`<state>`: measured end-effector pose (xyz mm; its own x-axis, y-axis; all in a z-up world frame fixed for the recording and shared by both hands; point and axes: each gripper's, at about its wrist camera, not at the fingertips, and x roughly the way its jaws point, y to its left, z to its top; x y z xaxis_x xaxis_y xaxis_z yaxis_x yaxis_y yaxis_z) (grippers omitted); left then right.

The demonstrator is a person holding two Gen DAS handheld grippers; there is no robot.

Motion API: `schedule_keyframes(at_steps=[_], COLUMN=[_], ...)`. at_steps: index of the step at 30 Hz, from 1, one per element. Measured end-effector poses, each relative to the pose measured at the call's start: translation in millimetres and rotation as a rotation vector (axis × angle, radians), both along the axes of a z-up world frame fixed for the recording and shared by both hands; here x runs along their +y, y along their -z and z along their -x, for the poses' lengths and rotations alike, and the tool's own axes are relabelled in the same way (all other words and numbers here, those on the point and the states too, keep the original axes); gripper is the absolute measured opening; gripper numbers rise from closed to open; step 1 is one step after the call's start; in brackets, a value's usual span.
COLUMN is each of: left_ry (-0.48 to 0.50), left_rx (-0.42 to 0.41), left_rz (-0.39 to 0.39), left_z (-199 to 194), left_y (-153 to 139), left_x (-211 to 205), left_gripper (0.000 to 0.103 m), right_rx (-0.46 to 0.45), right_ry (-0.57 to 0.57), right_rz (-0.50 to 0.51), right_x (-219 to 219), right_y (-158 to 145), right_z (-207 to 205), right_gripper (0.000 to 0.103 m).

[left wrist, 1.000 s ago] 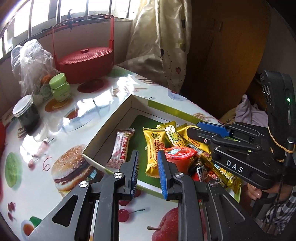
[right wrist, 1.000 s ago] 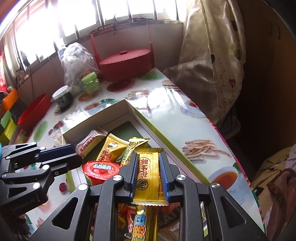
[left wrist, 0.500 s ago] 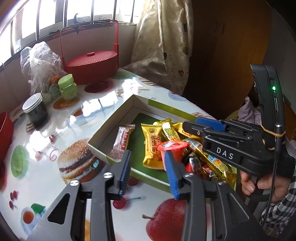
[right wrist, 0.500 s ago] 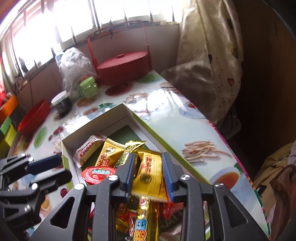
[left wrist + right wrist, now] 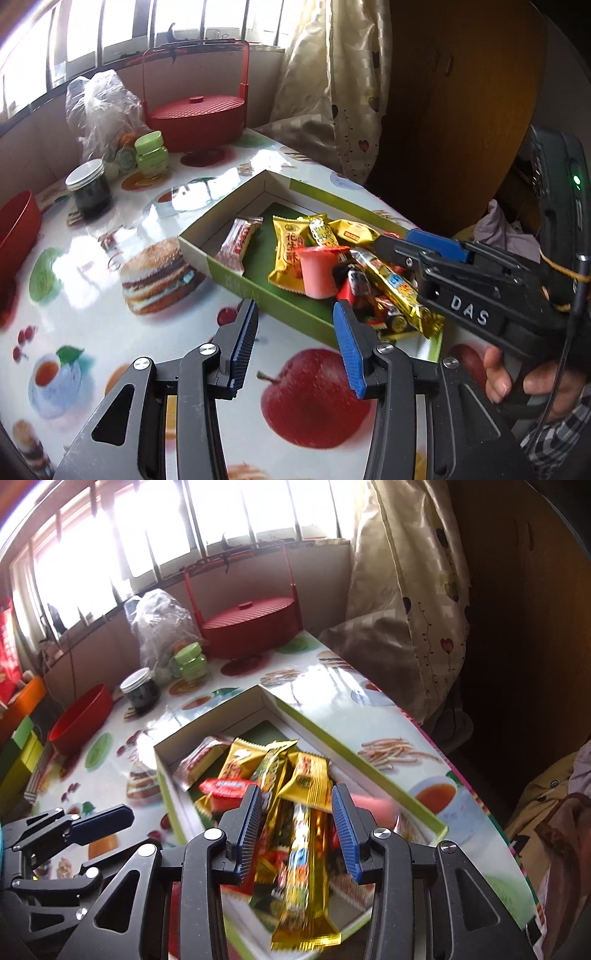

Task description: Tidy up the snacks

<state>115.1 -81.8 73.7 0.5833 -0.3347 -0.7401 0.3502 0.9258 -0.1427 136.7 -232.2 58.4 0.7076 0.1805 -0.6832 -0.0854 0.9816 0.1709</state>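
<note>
Right now the snacks all lie in the green box (image 5: 255,295), heaped toward its near end, and both tongs stand wide with nothing between the pads. The right gripper (image 5: 297,821) is the nearer one: it hangs directly over the heap, and the long gold bar (image 5: 304,871) runs lengthwise straight out between its fingers, its long axis in line with the tongs, so a plain downward close would take it across its narrow width. The left gripper (image 5: 295,345) sits back over the printed table (image 5: 92,314), short of the box wall, with the pink jelly cup (image 5: 319,271) ahead and slightly right of it.

Against the earlier frames, both pairs of jaws have spread from narrow to wide; the right one had a yellow packet (image 5: 308,779) between its pads, which now lies on the heap ahead of it. The left gripper has drawn back from the box.
</note>
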Motion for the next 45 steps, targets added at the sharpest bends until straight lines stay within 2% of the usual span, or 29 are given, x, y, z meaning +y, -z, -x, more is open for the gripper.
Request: schedule_keyframes(at_steps=[5, 11, 21, 25, 32, 35, 45], left_ry=[-0.003, -0.016, -0.058, -0.064, -0.088, -0.095, -0.114], left_rx=[0.004, 0.045, 0.102, 0.115, 0.078, 0.072, 0.058], left_rz=[0.007, -0.012, -0.058, -0.065, -0.111, -0.138, -0.128], left_z=[17, 36, 56, 59, 66, 66, 69], left_y=[1, 18, 46, 53, 56, 56, 57], left_x=[-2, -3, -4, -4, -10, -13, -13], left_gripper=[0.044, 0.044, 0.045, 0.045, 0.045, 0.045, 0.045], right_rx=[-0.005, -0.007, 0.07, 0.106, 0.138, 0.131, 0.116], right_ry=[0.003, 0.002, 0.014, 0.014, 0.036, 0.044, 0.07], right_rz=[0.017, 0.037, 0.072, 0.1, 0.126, 0.141, 0.158], right_x=[0, -2, -8, -6, -6, -5, 0], right_y=[-4, -5, 24, 37, 51, 52, 54], right_z=[23, 60, 111, 117, 116, 116, 117], right_gripper=[0.044, 0.051, 0.056, 0.056, 0.057, 0.059, 0.061])
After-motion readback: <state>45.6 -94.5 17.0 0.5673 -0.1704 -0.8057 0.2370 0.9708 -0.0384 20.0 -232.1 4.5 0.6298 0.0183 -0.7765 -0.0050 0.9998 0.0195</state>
